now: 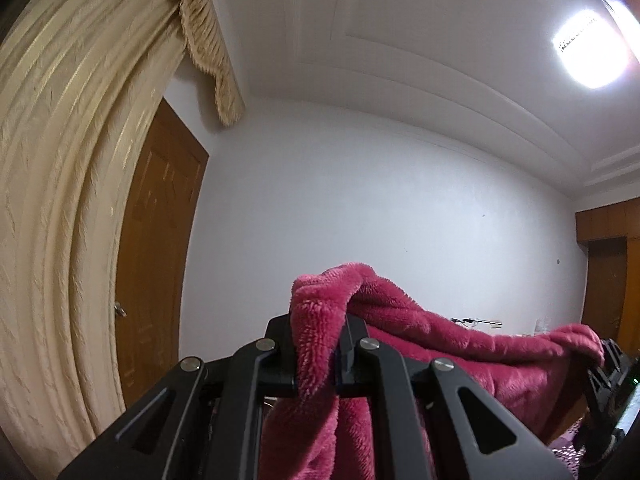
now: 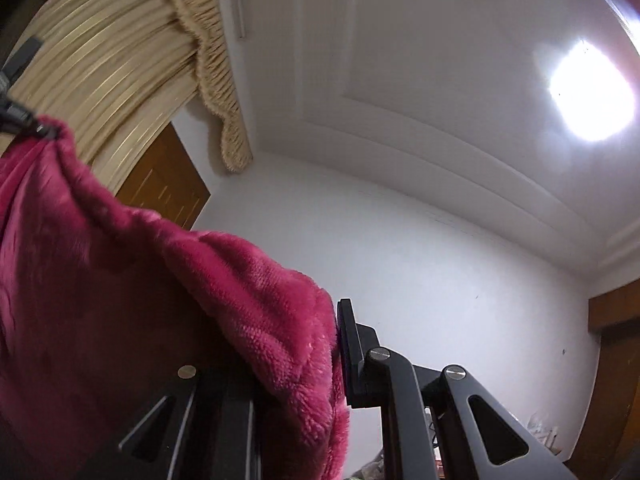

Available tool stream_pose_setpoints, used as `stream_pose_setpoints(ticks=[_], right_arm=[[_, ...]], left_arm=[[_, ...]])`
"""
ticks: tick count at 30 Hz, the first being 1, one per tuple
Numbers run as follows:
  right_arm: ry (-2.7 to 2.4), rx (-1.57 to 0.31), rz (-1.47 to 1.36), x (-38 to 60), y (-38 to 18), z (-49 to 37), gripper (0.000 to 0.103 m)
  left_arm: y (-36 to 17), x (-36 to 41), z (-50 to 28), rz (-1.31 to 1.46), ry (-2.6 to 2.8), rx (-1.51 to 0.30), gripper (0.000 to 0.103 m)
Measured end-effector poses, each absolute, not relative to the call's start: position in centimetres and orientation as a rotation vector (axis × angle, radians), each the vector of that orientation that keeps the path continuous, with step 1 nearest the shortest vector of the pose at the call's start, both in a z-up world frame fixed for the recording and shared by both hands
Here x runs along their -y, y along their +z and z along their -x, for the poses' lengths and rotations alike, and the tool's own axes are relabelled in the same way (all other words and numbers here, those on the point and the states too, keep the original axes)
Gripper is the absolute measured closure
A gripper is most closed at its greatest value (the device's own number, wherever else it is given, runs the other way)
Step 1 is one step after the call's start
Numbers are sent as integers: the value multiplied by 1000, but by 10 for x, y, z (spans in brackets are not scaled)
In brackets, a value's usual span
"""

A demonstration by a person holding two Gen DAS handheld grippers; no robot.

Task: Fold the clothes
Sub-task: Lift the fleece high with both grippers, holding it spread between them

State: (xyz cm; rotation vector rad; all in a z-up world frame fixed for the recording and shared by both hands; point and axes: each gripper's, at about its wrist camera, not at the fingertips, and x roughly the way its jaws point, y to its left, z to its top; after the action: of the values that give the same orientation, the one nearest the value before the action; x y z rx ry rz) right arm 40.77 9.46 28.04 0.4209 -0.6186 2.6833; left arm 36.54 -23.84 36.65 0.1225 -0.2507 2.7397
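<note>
Garment: pink fleece garment, held up in the air between both grippers.
Left gripper: fingers clamped on one fleece edge.
Right gripper: fingers clamped on the other edge.
Curtain: beige, at 10 o'clock.
Ceiling light: at 2 o'clock.
Writing: none legible.

— What is being seen here?
— A fluffy crimson fleece garment, held up in the air. One bunched edge is pinched between black fingers, the pile sticking up in a peak.
— And the rest of it?
— It is stretched sideways in a sagging span, with folds hanging down below; the same plush cloth is seen draped and slightly blurred.
</note>
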Motion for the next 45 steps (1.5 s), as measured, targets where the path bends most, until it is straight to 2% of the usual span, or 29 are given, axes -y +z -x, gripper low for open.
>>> stream_pose_setpoints(ticks=[8,14,20,22,25,26,27,28,32,40,42,45], right_arm=[[2747,586,-216,-104,257,-435,88],[2988,354,67,-110,211,-427,88],[3160,241,298,-100,160,-415,88],[3274,133,409,-101,146,-412,87],[3446,-51,625,-95,123,-398,81],[3486,-102,709,-93,115,-392,70],[3512,-142,763,-91,109,-387,47],[3532,-179,794,-90,104,-384,28],[3617,-342,913,-87,87,-372,27],[3577,-730,902,-122,82,-336,27],[3578,-756,919,-120,80,-329,26],[3593,-695,975,-111,77,-319,27]], left_arm=[[358,225,-348,-41,2707,225,91],[359,204,-331,11,2674,196,91],[370,177,-317,39,2642,132,91],[376,168,-319,28,2635,108,91],[386,157,-321,19,2610,81,91],[389,155,-322,17,2604,70,91],[392,152,-323,16,2598,59,91],[394,150,-326,13,2594,45,91],[400,142,-335,-16,2597,-27,91],[407,148,-341,-9,2601,-19,91],[407,150,-341,-6,2606,-14,91],[407,152,-341,1,2605,-5,91]])
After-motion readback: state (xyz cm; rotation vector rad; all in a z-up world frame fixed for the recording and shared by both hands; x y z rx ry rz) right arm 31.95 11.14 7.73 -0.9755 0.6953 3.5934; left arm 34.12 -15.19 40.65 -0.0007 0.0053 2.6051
